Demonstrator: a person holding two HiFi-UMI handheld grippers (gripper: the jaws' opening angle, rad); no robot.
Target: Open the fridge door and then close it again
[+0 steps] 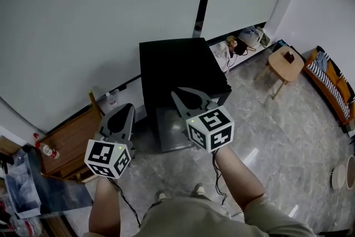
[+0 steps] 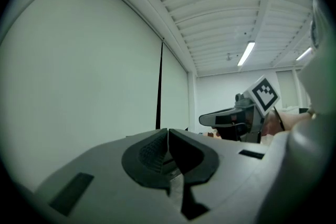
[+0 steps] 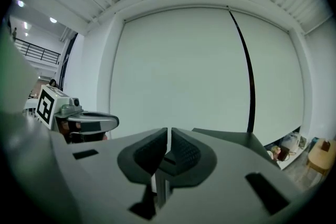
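Note:
A small black fridge [image 1: 180,66] stands on the floor against the white wall, and its grey door [image 1: 172,133] faces me and looks closed. Both grippers hover above and in front of it and touch nothing. My left gripper [image 1: 128,106] is left of the fridge, and its jaws [image 2: 167,131] are shut with nothing between them. My right gripper [image 1: 176,91] hangs over the fridge's front edge. Its jaws [image 3: 169,130] are drawn together with only a thin slit and hold nothing. Each gripper view shows the other gripper level beside it, the right [image 2: 231,118] and the left [image 3: 86,122].
A low wooden cabinet [image 1: 69,147] with a bottle [image 1: 47,150] on it stands at the left. A small wooden stool [image 1: 285,64] and a striped seat [image 1: 333,83] are at the right. Clutter [image 1: 238,44] lies along the wall base. My feet [image 1: 177,195] stand before the fridge.

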